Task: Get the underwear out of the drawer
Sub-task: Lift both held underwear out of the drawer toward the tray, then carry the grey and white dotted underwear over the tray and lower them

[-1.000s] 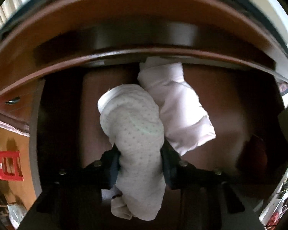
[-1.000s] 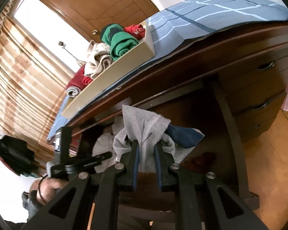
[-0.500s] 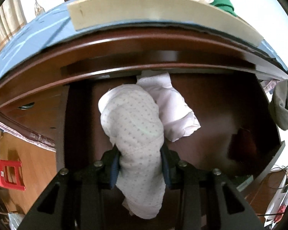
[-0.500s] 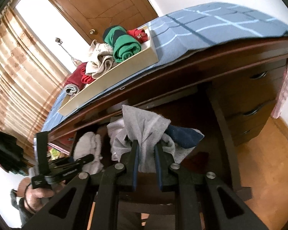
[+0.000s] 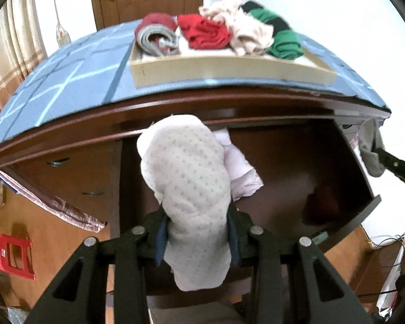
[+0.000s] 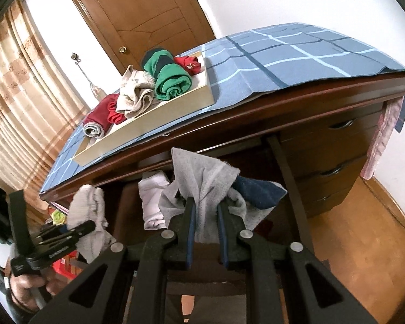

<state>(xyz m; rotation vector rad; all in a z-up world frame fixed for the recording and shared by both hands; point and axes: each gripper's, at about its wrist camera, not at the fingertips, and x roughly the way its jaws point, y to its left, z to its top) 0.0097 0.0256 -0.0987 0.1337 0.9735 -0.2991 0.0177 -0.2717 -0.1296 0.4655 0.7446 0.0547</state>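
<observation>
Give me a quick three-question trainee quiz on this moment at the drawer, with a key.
1. True or false: the left gripper is shut on the white dotted underwear.
2. What is the right gripper clamping? A) a red roll B) the grey underwear with a navy band C) nothing
3. Where do the rolled garments sit on the blue checked cloth?

Key:
1. True.
2. B.
3. In the shallow beige tray on the desk top, above the open drawer, where a white garment remains.

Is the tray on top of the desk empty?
No, the tray on the desk holds rolled clothes: red, beige and green.
</observation>
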